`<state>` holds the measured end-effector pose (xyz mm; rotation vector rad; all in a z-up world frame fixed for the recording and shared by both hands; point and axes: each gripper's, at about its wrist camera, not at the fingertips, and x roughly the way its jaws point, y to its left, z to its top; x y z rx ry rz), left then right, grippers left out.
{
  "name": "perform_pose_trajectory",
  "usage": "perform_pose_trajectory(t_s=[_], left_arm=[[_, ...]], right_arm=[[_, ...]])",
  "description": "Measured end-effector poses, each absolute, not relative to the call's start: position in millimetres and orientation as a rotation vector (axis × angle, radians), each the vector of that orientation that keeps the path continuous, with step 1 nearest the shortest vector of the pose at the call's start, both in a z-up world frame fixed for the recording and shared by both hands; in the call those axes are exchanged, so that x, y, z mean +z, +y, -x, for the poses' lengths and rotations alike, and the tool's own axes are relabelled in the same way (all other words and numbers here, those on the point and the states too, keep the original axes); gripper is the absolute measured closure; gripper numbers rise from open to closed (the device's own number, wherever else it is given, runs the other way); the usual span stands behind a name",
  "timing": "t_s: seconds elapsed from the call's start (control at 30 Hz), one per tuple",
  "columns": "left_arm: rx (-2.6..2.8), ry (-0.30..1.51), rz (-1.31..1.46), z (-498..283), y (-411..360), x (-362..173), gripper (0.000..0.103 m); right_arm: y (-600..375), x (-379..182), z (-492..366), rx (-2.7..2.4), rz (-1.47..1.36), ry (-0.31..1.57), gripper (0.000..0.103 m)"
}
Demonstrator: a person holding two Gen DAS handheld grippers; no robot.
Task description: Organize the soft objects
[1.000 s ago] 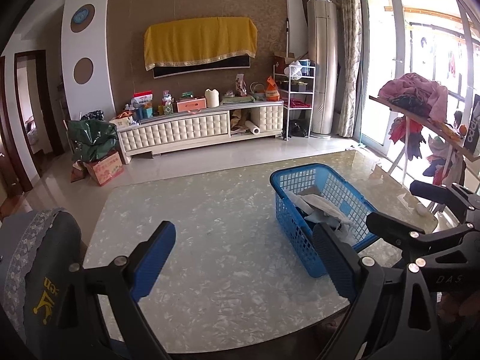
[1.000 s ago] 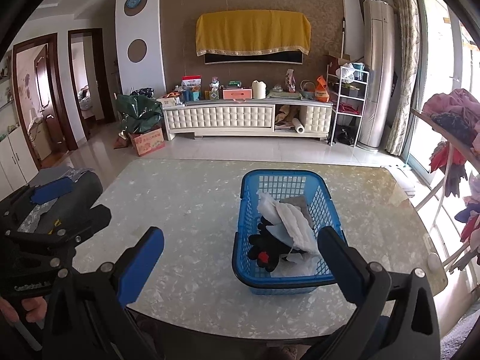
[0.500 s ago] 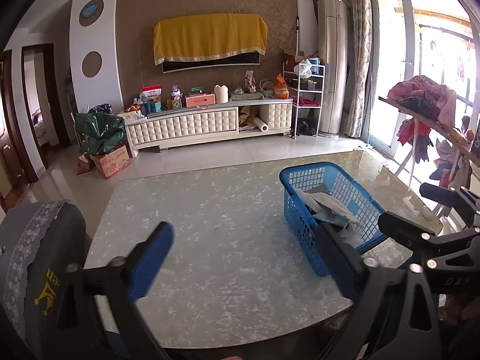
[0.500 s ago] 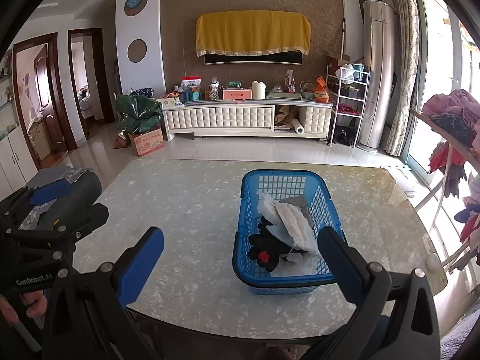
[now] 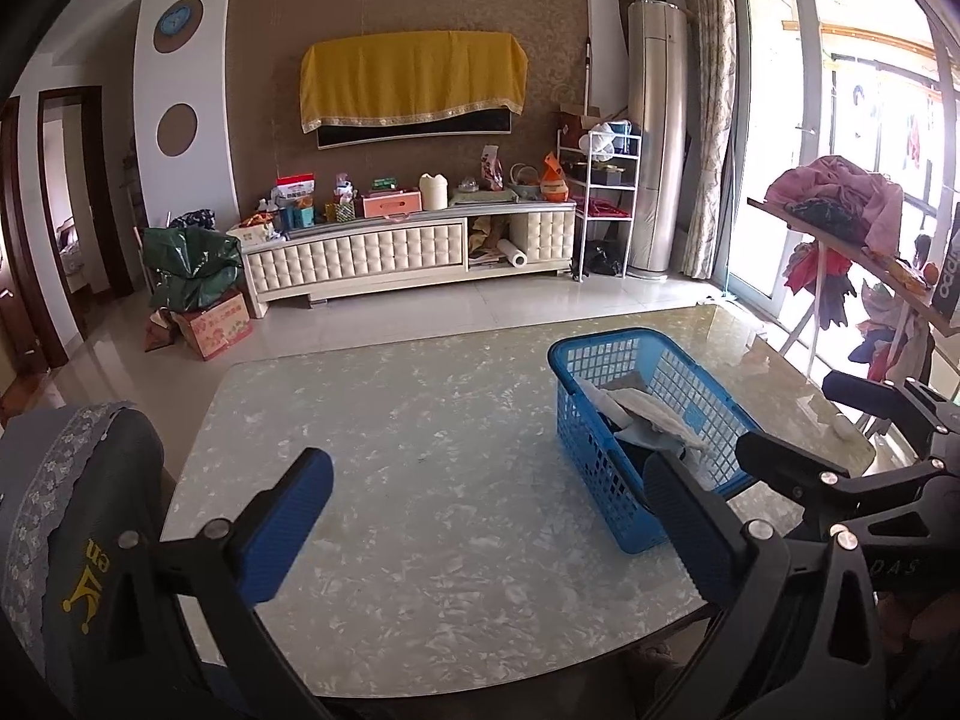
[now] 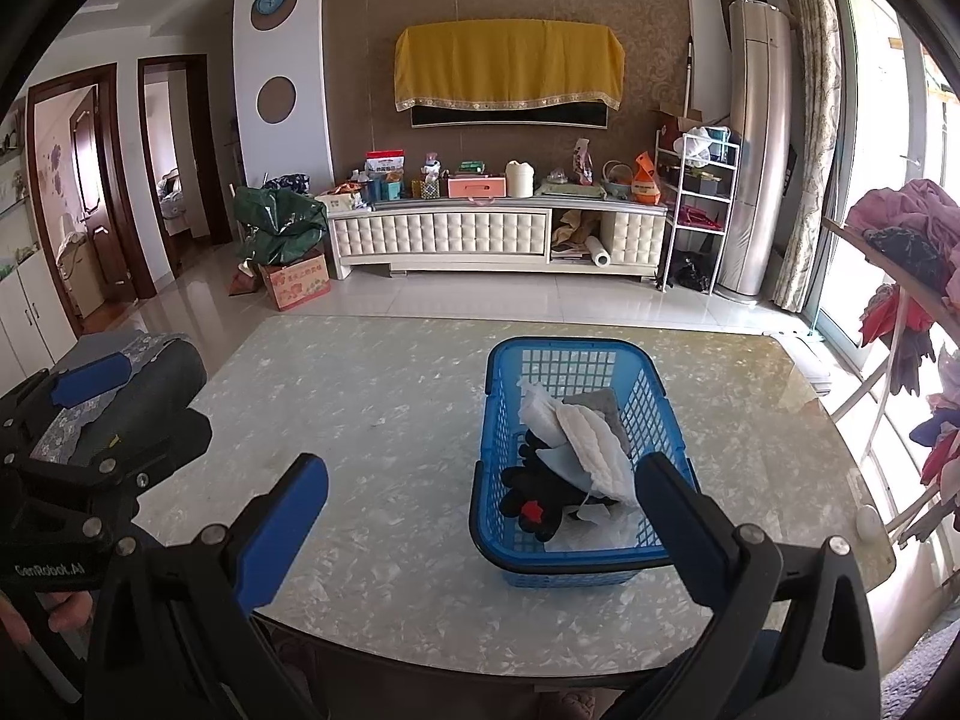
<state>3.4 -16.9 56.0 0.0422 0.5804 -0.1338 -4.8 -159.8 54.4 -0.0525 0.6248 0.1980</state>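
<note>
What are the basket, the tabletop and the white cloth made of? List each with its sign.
Basket: moulded plastic, blue, by its rigid open lattice walls and smooth thick rim.
Tabletop: glossy stone or a stone-look slab, perhaps under glass; pale flaked pattern with window glare on it.
White cloth: soft quilted fabric or padding, by its stitched ribs and limp drape over the black glove. Exact fibre cannot be told.

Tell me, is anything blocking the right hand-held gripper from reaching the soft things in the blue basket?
Nothing visible does. The right hand-held gripper hangs open just before the blue basket, whose top is uncovered.
</note>
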Motion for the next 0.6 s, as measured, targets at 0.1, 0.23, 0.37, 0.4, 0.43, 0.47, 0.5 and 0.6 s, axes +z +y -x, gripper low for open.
perform_pose_trajectory(t_s=[0.1,0.23,0.37,0.4,0.43,0.47,0.5,0.6], left_arm=[[-0.135,0.580,-0.043,-3.0,-16.8,56.2,0.000],[-0.131,0.581,-0.045,-3.4,-16.9,55.9,0.000],[-0.131,0.580,-0.046,-2.8,-17.5,56.0,0.000],[-0.130,0.579,-0.046,-2.7,-17.1,56.2,0.000],[-0.132,0.578,-0.046,-2.3,-16.9,56.3,0.000],[-0.132,0.577,-0.047,-1.9,-17.0,56.4,0.000],[-0.132,0.577,-0.047,-1.6,-17.0,56.4,0.000],[-0.133,0.581,-0.044,-1.7,-17.2,56.5,0.000]], right_arm=[[-159.8,54.5,5.0,0.198,0.051,0.626,0.000],[-160.0,54.6,4.9,0.198,0.052,0.625,0.000],[-159.8,54.9,4.8,0.199,0.050,0.625,0.000],[-159.8,54.8,4.8,0.198,0.050,0.625,0.000],[-159.2,55.3,5.0,0.198,0.051,0.626,0.000],[-159.7,55.0,5.1,0.198,0.051,0.626,0.000],[-159.5,55.3,5.4,0.198,0.050,0.626,0.000],[-159.6,55.3,5.2,0.197,0.051,0.626,0.000]])
